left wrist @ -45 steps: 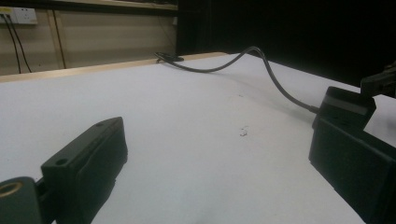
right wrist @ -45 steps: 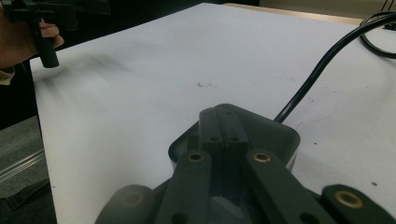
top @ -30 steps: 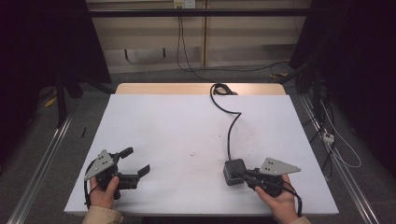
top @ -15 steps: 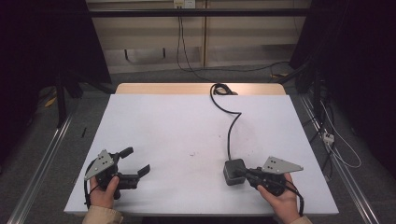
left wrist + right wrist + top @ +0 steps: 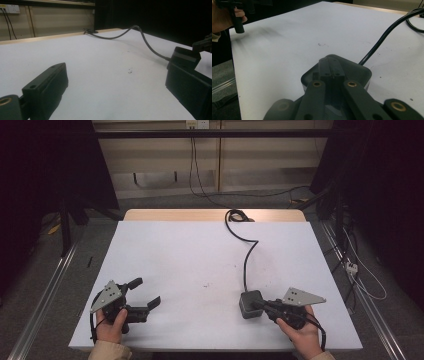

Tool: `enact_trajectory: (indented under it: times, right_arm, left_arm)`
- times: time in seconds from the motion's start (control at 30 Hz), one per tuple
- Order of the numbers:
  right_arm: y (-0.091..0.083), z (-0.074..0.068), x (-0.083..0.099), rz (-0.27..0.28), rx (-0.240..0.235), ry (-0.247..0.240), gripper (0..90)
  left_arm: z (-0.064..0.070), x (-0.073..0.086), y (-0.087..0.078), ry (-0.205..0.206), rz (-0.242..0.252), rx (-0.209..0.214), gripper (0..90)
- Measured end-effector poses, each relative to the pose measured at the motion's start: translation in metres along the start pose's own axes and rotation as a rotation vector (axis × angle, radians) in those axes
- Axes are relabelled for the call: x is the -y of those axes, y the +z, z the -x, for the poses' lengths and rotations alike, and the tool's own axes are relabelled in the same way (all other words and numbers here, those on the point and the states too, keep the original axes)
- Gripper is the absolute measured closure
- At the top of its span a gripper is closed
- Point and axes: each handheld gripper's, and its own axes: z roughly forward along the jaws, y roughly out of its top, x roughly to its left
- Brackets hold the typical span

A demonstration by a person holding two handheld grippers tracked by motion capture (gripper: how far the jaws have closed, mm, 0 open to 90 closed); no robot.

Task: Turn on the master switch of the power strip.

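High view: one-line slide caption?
Right gripper shut against a corded black box; left gripper open on the white table.

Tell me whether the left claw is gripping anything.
No, the left claw is held wide open over the bare white table, nothing between its jaws.

- Table [image 5: 190,255] is lying bare across middle and left; grippers could be passing freely there.
- Cable [image 5: 246,255] is running from far edge down to adapter [image 5: 250,304], splitting off the right side.
- Adapter is sitting just ahead of right gripper [image 5: 262,306], blocking its path forward.
- Left gripper [image 5: 145,292], jaws spread, is facing open surface; nothing near it.
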Motion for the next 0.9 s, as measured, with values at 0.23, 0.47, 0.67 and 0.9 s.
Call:
enact_trajectory:
  times: [0.23, 0.47, 0.67, 0.9]
  right_arm:
    - [0.0001, 0.0004, 0.0000, -0.003, -0.003, 0.000, 90.0]
    - [0.0004, -0.0007, -0.0011, -0.014, 0.003, -0.011, 90.0]
    - [0.0005, -0.0011, -0.0011, -0.016, 0.006, -0.017, 90.0]
    - [0.0006, -0.0014, -0.0016, -0.022, 0.007, -0.023, 90.0]
  left_arm:
    - [0.0008, -0.0001, 0.0004, 0.001, 0.001, 0.000, 3.9]
    - [0.0008, 0.0001, 0.0003, 0.000, 0.001, -0.001, 3.9]
    - [0.0008, 0.0001, 0.0002, 0.000, 0.001, -0.001, 3.9]
    - [0.0010, 0.0003, 0.0005, 0.000, 0.003, 0.001, 3.9]
